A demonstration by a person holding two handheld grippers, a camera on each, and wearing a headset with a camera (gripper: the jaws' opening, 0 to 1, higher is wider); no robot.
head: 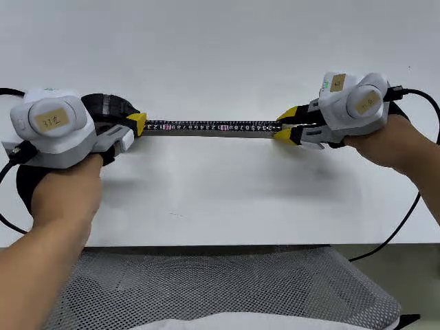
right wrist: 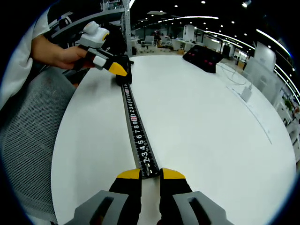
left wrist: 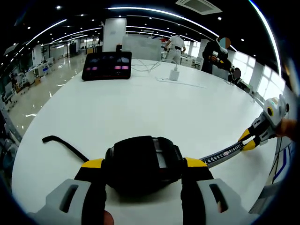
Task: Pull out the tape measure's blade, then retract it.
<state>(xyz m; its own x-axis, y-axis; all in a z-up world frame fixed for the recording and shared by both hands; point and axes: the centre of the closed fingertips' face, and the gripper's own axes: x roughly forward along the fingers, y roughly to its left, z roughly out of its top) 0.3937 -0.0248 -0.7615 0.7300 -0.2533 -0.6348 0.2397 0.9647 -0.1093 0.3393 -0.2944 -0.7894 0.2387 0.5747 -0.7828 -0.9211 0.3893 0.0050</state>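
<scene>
I'm clamping left tool (left wrist: 143, 163) around tape measure case (head: 110, 106): rigid, chunky, gripping securely. Right tool (right wrist: 151, 174) pinching blade (head: 213, 126) tip, seemingly by hook. Blade, thin, springy and slick, stretching rightward from case over tabletop (head: 220, 48).

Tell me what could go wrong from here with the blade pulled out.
1. The right hand-held gripper pinches the blade only at its tip; if it slips, the blade could whip back toward the tape measure case.
2. The left hand-held gripper clamps that rounded case by its sides; further pulling might twist it loose.
</scene>
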